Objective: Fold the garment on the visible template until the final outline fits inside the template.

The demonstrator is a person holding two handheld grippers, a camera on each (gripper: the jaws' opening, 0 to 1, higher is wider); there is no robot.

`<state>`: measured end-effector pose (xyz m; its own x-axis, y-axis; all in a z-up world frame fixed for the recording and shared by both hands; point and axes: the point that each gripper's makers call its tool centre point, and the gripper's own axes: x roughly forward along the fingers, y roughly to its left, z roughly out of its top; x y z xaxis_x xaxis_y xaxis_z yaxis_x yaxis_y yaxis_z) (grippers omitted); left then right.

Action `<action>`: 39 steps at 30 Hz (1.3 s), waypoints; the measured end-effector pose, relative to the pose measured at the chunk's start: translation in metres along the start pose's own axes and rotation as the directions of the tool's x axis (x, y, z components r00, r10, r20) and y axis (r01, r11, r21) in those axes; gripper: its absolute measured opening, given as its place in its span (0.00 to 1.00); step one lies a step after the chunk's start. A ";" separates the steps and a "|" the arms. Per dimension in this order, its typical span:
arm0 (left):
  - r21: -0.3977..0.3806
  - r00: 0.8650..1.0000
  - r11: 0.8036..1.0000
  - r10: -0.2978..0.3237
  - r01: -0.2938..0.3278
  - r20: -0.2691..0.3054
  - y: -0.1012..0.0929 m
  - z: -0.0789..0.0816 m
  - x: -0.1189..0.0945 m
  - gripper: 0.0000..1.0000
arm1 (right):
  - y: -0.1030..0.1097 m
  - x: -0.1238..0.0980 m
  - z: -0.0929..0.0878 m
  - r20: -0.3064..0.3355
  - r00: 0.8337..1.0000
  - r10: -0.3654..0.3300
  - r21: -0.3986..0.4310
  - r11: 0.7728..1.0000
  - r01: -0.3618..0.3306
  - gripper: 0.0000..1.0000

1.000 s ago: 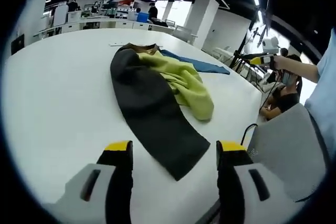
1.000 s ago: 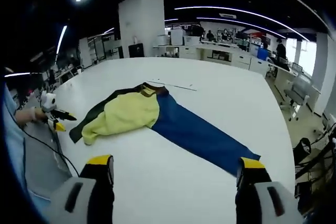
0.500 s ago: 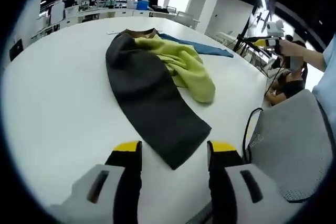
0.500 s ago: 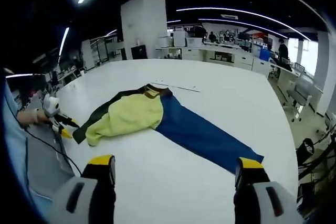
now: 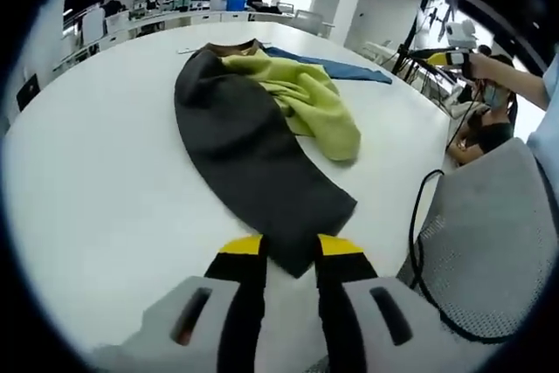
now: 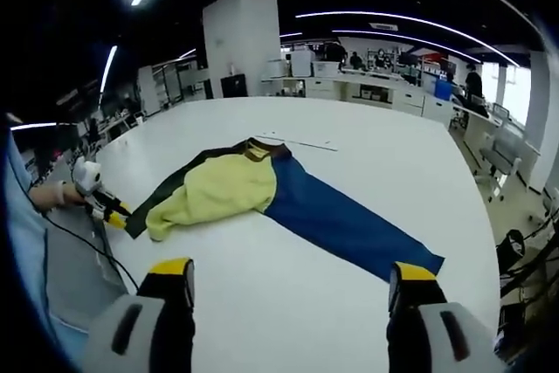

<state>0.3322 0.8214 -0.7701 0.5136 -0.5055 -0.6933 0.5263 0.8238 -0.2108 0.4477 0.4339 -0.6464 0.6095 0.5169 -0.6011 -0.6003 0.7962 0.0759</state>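
Observation:
A pair of trousers lies flat on the white table, with a brown waistband at the far end. Its dark grey leg runs toward my left gripper, whose jaws have drawn in on the hem at the leg's near tip. A crumpled yellow-green cloth lies over the crotch, and the blue leg stretches away to the right. In the right gripper view the left gripper sits at the dark leg's end. My right gripper hangs open over bare table, short of the blue leg.
A grey mesh chair and a black cable stand off the table's right edge in the left gripper view. A thin pale strip lies beyond the waistband. Desks, shelves and people fill the room behind.
My left gripper has moved forward onto the dark leg's hem and its jaws have narrowed from wide apart to close on the cloth. The right gripper has barely moved and stays open.

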 end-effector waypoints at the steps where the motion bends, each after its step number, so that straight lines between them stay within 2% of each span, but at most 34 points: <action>1: 0.002 1.000 1.000 0.010 -0.010 0.002 0.002 0.000 0.000 0.12 | 0.001 0.000 0.000 0.004 1.000 0.002 0.004 1.000 -0.002 0.93; 4: 0.011 1.000 1.000 0.025 -0.025 -0.002 0.005 0.000 0.000 0.08 | 0.003 -0.001 0.000 0.006 1.000 0.003 0.006 1.000 -0.003 0.92; 6: 0.006 1.000 1.000 0.029 -0.029 -0.012 0.005 -0.001 0.000 0.00 | 0.005 -0.001 -0.003 -0.002 1.000 0.003 0.004 1.000 -0.003 0.92; 7: -0.015 1.000 1.000 0.019 -0.019 -0.018 0.004 -0.002 -0.001 0.00 | 0.006 -0.002 -0.003 -0.002 1.000 0.002 0.004 1.000 -0.002 0.92; 13: 0.008 1.000 1.000 0.024 -0.024 -0.007 0.011 0.002 -0.007 0.00 | 0.013 -0.008 0.000 0.021 1.000 -0.003 0.018 1.000 0.003 0.91; 16: -0.011 0.998 1.000 0.023 -0.022 0.053 0.019 0.018 -0.020 0.00 | 0.017 -0.010 0.002 0.028 1.000 -0.005 0.004 1.000 0.005 0.92; 18: -0.002 0.997 1.000 0.027 -0.027 0.071 0.027 0.025 -0.029 0.00 | 0.021 -0.011 0.004 0.040 0.999 -0.004 0.009 1.000 0.003 0.92; 23: 0.022 0.996 0.999 0.038 -0.040 0.084 0.047 0.040 -0.052 0.00 | 0.032 -0.010 0.006 0.054 0.999 -0.005 0.014 1.000 0.005 0.91; 27: 0.053 0.997 0.998 0.041 -0.045 0.073 0.065 0.047 -0.066 0.00 | 0.044 -0.010 0.007 0.063 0.998 -0.014 0.031 0.999 0.012 0.91; 29: 0.068 0.996 0.997 0.036 -0.042 0.080 0.073 0.052 -0.070 0.00 | 0.050 -0.011 0.010 0.073 0.997 -0.027 0.044 0.999 0.024 0.91; 32: 0.043 0.995 0.999 0.025 -0.030 0.100 0.086 0.064 -0.075 0.00 | 0.062 -0.013 0.015 0.086 0.995 -0.044 0.070 0.997 0.038 0.91; 37: 0.048 0.988 0.996 0.067 -0.075 0.140 0.106 0.081 -0.080 0.00 | 0.079 -0.012 0.018 0.094 0.994 -0.060 0.100 0.994 0.051 0.91; 39: 0.058 0.988 0.995 0.076 -0.084 0.134 0.115 0.085 -0.082 0.00 | 0.085 -0.011 0.018 0.091 0.994 -0.064 0.109 0.993 0.054 0.91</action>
<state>0.4083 0.9356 -0.6790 0.6382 -0.4714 -0.6087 0.5193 0.8473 -0.1116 0.3991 0.5012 -0.6192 0.6913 0.4914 -0.5298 -0.5066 0.8524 0.1296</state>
